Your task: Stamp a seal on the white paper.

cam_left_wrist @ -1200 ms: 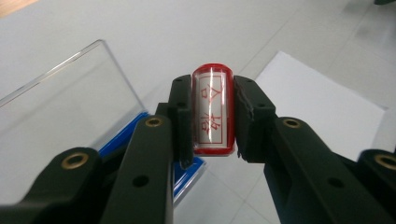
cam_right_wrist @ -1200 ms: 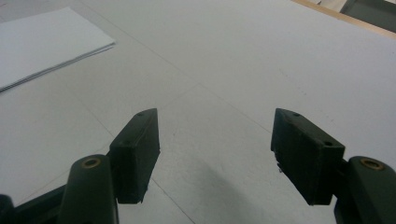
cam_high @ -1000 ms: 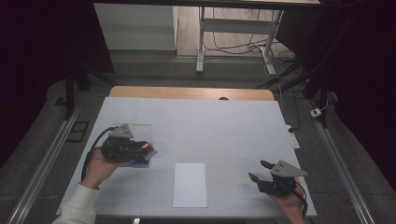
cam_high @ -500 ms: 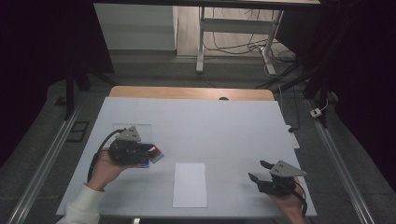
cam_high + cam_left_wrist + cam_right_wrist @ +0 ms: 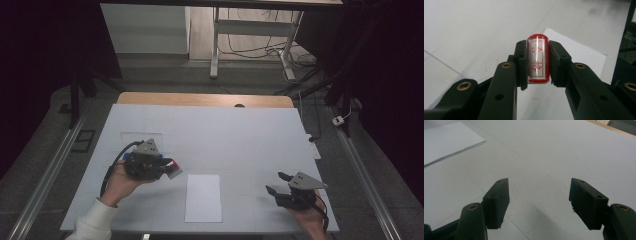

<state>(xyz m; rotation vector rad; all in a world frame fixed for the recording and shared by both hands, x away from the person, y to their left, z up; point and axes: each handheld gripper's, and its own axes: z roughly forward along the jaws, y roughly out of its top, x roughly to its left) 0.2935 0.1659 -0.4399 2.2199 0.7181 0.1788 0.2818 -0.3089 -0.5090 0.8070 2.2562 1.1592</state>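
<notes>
Black two-jaw left gripper (image 5: 167, 169), grey triangular plate, black cable, white sleeve (image 5: 95, 225) lower left; right gripper (image 5: 278, 184) black, brass screws.

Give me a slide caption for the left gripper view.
Left gripper shut on a red stamp, above the white table near a paper sheet.
</notes>
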